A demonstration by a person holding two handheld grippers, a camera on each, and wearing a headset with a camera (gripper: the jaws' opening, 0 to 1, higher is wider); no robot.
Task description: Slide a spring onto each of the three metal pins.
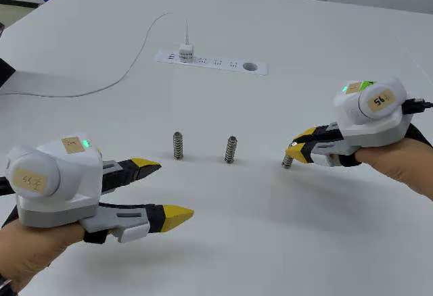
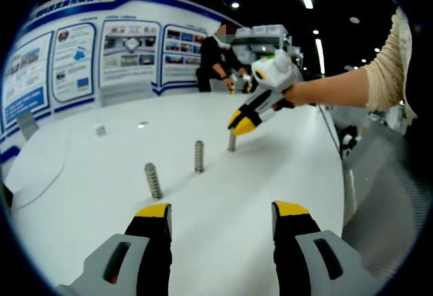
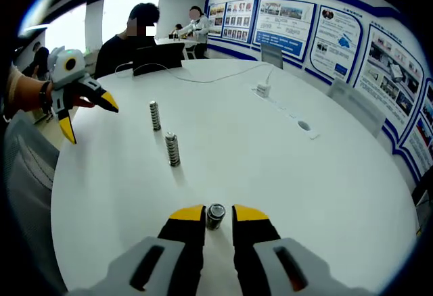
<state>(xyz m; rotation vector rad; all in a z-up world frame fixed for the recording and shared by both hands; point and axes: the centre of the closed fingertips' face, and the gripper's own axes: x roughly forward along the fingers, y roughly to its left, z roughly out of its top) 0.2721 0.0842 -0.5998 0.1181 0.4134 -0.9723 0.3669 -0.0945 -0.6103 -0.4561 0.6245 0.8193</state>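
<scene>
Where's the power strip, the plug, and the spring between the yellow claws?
power strip [image 1: 216, 62], head view, flat white top.
plug [image 1: 186, 53], head view, white body.
spring [image 3: 216, 215], right gripper view, round top end.

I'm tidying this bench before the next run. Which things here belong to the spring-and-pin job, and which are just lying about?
Job: left spring, middle spring, right spring, all upright; left gripper; right gripper, jaws either side of the right spring.

Lying about: power strip, white plug in it, laptop.
</scene>
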